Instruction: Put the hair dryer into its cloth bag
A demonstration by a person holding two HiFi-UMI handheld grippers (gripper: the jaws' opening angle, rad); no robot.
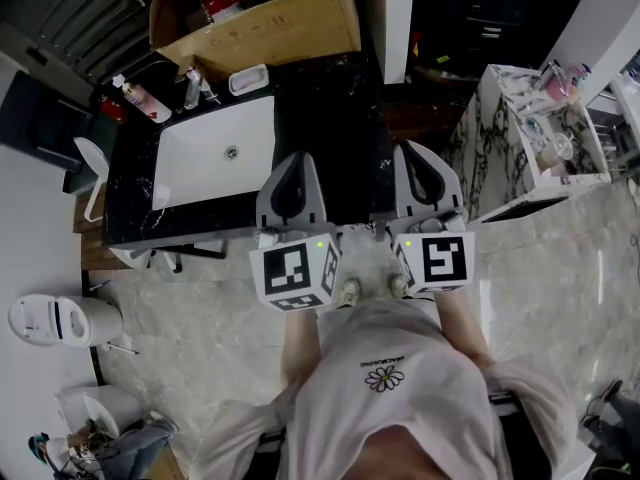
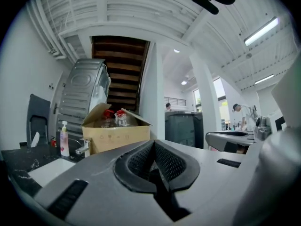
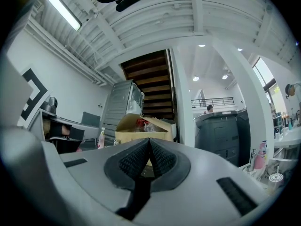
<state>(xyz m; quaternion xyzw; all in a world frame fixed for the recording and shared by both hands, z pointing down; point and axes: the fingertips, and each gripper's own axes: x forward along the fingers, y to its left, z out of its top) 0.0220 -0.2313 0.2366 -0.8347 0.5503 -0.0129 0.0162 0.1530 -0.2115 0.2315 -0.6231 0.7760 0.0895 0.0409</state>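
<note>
Neither a hair dryer nor a cloth bag shows in any view. My left gripper [image 1: 290, 165] and right gripper [image 1: 419, 154] are held side by side at the front edge of a black counter [image 1: 332, 118], pointing level across it. Both are shut, with the ribbed pads pressed together and nothing between them; this is plain in the left gripper view [image 2: 154, 143] and the right gripper view [image 3: 149, 141]. The person's white shirt fills the bottom of the head view.
A white sink [image 1: 215, 153] is set into the counter's left part, with a soap bottle [image 1: 135, 94] beside it. An open cardboard box [image 1: 268, 23] of wrapped items stands behind. A marble-patterned cabinet [image 1: 520, 138] stands to the right, a white bin [image 1: 50, 318] at the lower left.
</note>
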